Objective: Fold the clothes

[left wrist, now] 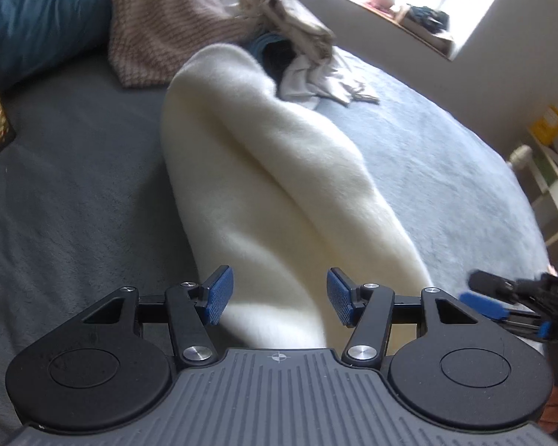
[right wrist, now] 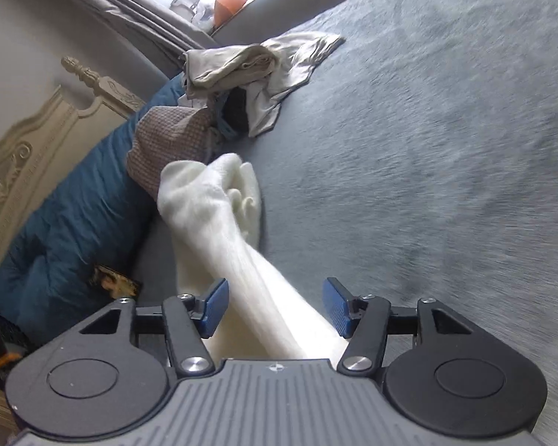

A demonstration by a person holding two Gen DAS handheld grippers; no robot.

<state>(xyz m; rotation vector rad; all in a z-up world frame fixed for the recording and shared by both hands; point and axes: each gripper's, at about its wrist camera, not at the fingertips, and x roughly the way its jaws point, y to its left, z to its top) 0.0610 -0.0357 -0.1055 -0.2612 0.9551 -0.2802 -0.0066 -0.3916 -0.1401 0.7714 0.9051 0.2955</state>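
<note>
Bed (left wrist: 63, 193): grey cover, carrying everything in view.
Blue duvet (right wrist: 67, 200): bunched along the headboard side, beyond the clothes.
White fleece garment (left wrist: 264, 171): lies on the bed as a long, loosely doubled strip, its near end under both grippers.
Unfolded pile (left wrist: 286, 37): beige and grey pieces and a checked knit, heaped just past the garment's far end.
Risk: the soft layers look uneven, so the fold could slump or roll open once released; a low finger could drag the pile and skew the edges.
Left gripper (left wrist: 279, 297): tilted down over the near end; fingers (left wrist: 219, 293) about half open, fleece between them but pads not pressing, holding nothing.
Right gripper (right wrist: 277, 306): angled down along the strip from the other side, also seen at the right edge of the left view; fingers about half open, straddling fleece, gripping nothing.
</note>
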